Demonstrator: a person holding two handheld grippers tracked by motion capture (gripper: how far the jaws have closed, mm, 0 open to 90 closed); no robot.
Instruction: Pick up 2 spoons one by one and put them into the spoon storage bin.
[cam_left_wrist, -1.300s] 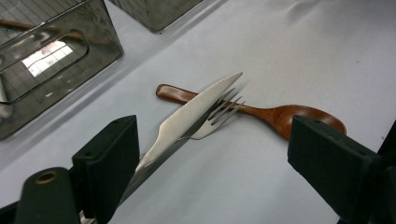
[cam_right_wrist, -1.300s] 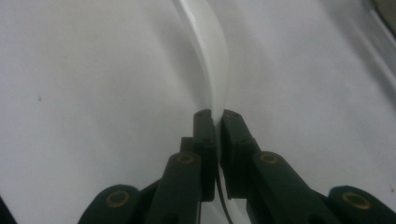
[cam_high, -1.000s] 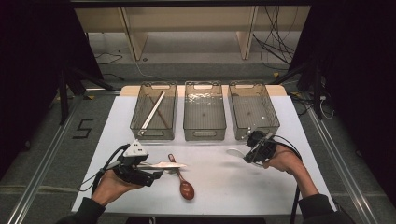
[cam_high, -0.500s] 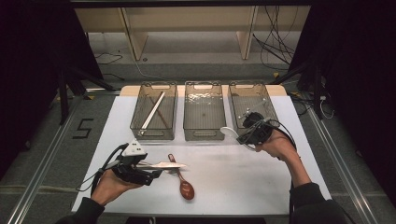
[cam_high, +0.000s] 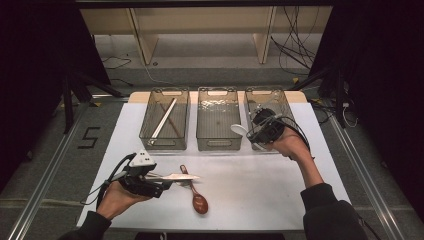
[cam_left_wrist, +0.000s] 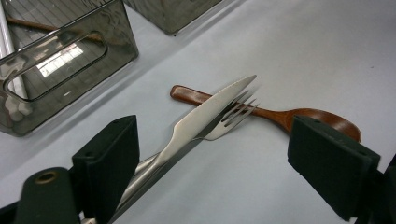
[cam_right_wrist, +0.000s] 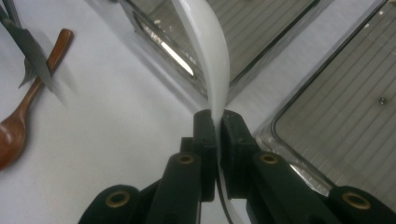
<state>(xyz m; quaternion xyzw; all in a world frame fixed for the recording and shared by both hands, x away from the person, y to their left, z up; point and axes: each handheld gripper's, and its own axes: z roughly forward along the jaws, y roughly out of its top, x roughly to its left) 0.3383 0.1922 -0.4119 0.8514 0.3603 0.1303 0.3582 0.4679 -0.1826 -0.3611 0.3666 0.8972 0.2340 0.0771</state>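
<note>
Right tool (cam_right_wrist: 217, 126): jaws pressed together on the handle of a white spoon (cam_right_wrist: 210, 60), bowl jutting beyond the tips, held over the gap between the middle bin (cam_high: 218, 120) and right bin (cam_high: 265, 100).

Left tool (cam_left_wrist: 224, 158): jaws spread wide; knife (cam_left_wrist: 205, 116) and fork (cam_left_wrist: 233, 119) lie between them against one jaw, crossing a wooden spoon (cam_left_wrist: 299, 116) on the table (cam_high: 260, 180) just ahead. Left bin (cam_high: 165, 120), farther off, holds chopsticks (cam_high: 162, 120).

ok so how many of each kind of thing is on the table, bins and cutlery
bins: 3 (left bin, middle bin, right bin)
spoons: 2 (brown wooden spoon, white spoon)
knife: 1
fork: 1
long sticks in the left bin: 2
total: 9
</note>
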